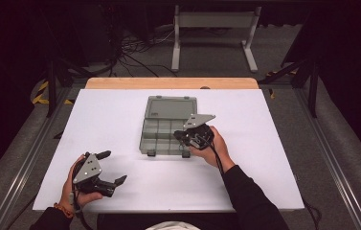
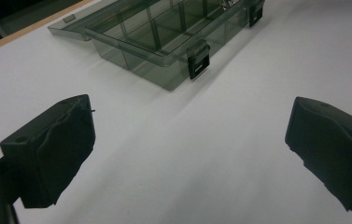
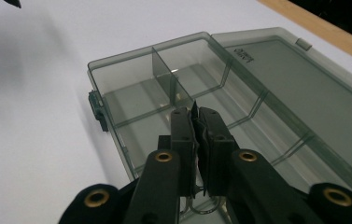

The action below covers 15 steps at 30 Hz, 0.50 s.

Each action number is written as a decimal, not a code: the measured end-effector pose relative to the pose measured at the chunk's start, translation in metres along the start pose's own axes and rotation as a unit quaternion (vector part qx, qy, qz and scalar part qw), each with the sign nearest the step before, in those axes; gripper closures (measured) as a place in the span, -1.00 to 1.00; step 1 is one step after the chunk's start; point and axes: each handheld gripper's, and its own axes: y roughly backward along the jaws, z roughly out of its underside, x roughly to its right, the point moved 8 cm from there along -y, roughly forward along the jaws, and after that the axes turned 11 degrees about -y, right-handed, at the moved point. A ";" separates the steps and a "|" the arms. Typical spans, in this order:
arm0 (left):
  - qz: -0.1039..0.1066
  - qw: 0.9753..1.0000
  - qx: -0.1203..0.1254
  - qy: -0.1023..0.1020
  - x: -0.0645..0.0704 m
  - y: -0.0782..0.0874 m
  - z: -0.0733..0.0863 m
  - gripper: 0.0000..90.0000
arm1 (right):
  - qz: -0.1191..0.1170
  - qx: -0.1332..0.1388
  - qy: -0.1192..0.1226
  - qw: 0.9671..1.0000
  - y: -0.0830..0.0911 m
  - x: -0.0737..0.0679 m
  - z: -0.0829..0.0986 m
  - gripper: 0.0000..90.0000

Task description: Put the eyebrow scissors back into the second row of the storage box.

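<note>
**A:** Item one — the case?

**B:** Smoky clear plastic organizer box [image 1: 163, 132], at the middle of the white table [image 1: 120, 115]. Lid [image 1: 171, 106] thrown fully back, lying flat on the far side. Inner dividers split the tray into compartments. Two dark latches [image 2: 198, 62] hang on the near wall.

**A:** Item two — right gripper?

**B:** Right gripper [image 1: 193, 136], held in the person's right hand [image 1: 214, 148], sits over the box's near right corner. In the right gripper view its jaws stand pressed together, tips over a near compartment [image 3: 145, 135]. A thin dark sliver sticks up between the tips and a bit of wire shows lower down between the jaws; I cannot tell what either is, or whether anything is truly clamped.

**A:** Item three — left gripper?

**B:** Left gripper [image 1: 112, 167], in the left hand [image 1: 75, 189], at the near left of the table, well apart from the box. Jaws spread wide, nothing between them but bare table, pointed toward the box's near left corner, as the left gripper view shows.

**A:** Surroundings?

**B:** Wooden edge [image 1: 168, 83] along the table's far side; cables on the floor [image 1: 135, 48] beyond.
</note>
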 end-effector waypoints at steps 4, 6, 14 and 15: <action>0.001 1.000 -0.001 -0.001 0.000 0.000 0.000 -0.95 | -0.006 -0.006 -0.005 1.000 -0.004 -0.001 0.003 0.91; 0.002 1.000 0.001 0.000 0.000 0.000 0.000 -0.95 | -0.006 -0.007 -0.005 1.000 -0.005 -0.001 0.004 0.91; 0.003 1.000 -0.003 -0.002 0.000 0.000 0.001 -0.95 | -0.003 -0.014 -0.002 1.000 -0.013 -0.003 0.006 0.91; 0.003 1.000 -0.003 -0.002 0.000 0.000 0.001 -0.95 | -0.002 -0.016 -0.001 1.000 -0.014 -0.004 0.007 0.91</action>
